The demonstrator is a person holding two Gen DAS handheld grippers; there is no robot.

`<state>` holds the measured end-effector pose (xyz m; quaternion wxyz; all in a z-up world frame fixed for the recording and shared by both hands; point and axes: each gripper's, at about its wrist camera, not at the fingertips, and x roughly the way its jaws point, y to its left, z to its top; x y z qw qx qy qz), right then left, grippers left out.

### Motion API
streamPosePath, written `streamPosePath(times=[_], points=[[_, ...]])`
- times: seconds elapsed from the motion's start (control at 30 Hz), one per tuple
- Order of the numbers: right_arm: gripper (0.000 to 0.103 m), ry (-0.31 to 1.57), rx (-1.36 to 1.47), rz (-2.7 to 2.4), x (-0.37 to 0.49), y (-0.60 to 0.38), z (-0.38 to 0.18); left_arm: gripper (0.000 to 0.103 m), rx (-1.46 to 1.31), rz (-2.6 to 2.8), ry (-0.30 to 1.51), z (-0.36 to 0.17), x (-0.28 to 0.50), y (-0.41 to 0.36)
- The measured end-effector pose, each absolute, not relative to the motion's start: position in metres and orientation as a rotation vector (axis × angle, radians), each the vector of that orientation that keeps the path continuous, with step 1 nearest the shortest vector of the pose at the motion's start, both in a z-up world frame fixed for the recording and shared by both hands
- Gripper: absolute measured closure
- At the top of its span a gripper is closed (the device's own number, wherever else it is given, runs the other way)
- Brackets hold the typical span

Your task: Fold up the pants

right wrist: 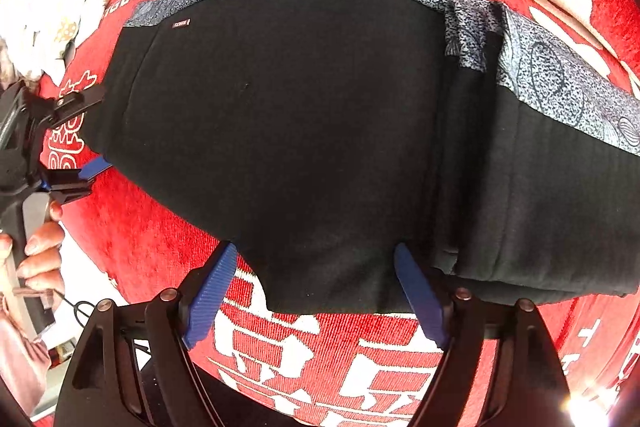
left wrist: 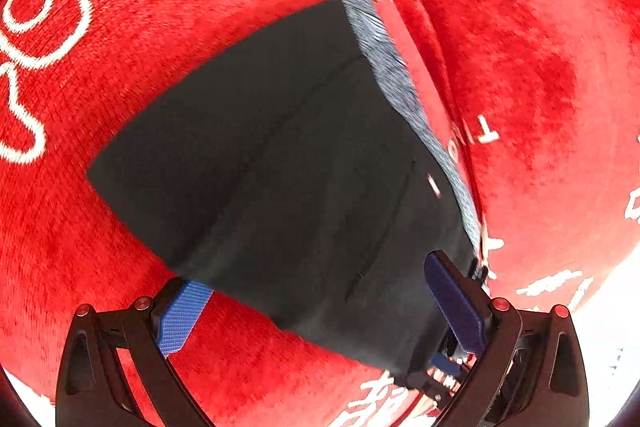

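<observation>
Pants folded (seemingly) on red cloth | left tool agape | right tool agape

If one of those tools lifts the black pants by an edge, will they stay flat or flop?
Probably flop: the black pants are soft cloth, already doubled over in layers. A fold would likely slide open, since the layers only rest on each other. Pushed, they may bunch rather than glide, as the red blanket looks fuzzy.
</observation>
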<state>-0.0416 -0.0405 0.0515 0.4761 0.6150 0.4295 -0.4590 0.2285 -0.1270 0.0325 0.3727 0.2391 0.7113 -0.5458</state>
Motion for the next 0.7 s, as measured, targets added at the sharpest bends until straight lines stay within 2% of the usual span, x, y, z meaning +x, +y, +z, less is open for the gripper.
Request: streamPosePath(times=[0.13, 0.37, 0.43, 0.5, 0.6, 0.67, 0.7], points=[[0.019, 1.050, 1.504, -1.120, -0.041, -0.041, 0.051, 0.001, 0.605, -1.366, 1.810, 0.034, 0.234, -0.129], [0.019, 1.038, 1.505, -1.122, -0.040, -0.044, 0.051, 0.002, 0.681, -1.495, 1.634, 0.070, 0.218, -0.131], [0.019, 1.033, 1.505, -1.125, -0.043, -0.044, 0.055, 0.017, 0.734, -1.428, 1.608, 0.061, 0.217, -0.132], [0.019, 1.020, 1.494, -1.132, -0.045, -0.046, 0.064, 0.054, 0.789, -1.369, 1.583, 0.053, 0.219, -0.133], [0.019, 0.986, 1.444, -1.144, -0.046, -0.054, 0.088, 0.061, 0.786, -1.355, 1.566, 0.051, 0.223, -0.131], [0.019, 0.950, 1.422, -1.140, -0.049, -0.066, 0.104, 0.064, 0.898, -1.415, 1.378, 0.067, 0.207, -0.127], [0.019, 0.934, 1.416, -1.136, -0.051, -0.072, 0.110, 0.065, 0.994, -1.455, 1.212, 0.078, 0.189, -0.122]])
